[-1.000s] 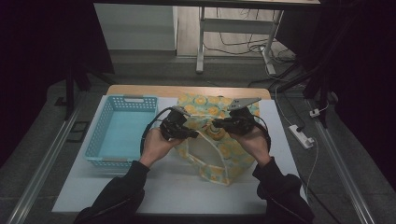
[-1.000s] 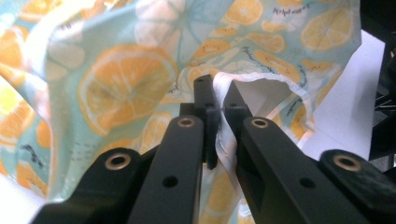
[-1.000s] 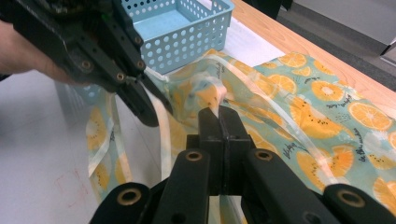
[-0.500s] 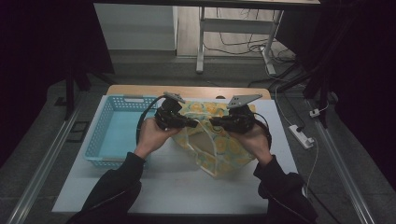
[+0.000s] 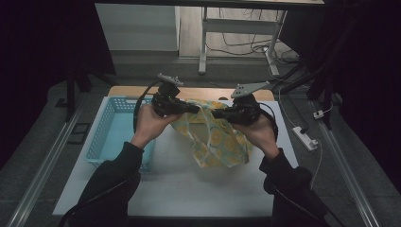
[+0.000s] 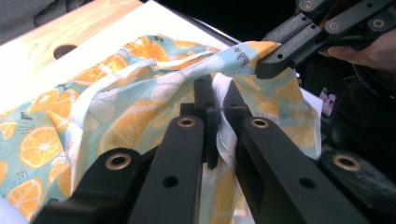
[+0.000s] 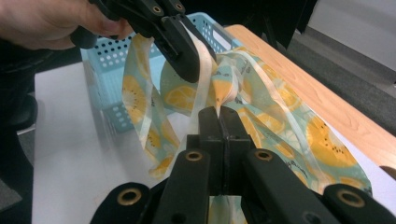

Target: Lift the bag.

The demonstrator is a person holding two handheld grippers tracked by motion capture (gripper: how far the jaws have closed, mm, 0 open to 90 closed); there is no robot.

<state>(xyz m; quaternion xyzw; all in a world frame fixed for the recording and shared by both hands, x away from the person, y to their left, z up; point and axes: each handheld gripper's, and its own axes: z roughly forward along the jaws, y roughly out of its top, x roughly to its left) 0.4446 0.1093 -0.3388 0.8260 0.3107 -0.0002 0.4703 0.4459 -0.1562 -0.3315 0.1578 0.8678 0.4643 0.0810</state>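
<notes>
Though dim, limp citrus-print cloth point(image 5: 215, 142)

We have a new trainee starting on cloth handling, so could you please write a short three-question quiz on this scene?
1. True or false: the left gripper and the right gripper are both shut on the fruit-print cloth.
2. Where does the blue basket stand? A) on the person's left side of the white table; B) on the person's right side; C) on the floor.
3. Fill in: the cloth's upper part is held ____ the table.

Key
1. True; each gripper view shows fabric pinched between closed jaws.
2. A.
3. Above; the cloth hangs down from the two grippers, and whether its lower edge touches the table cannot be told.
</notes>
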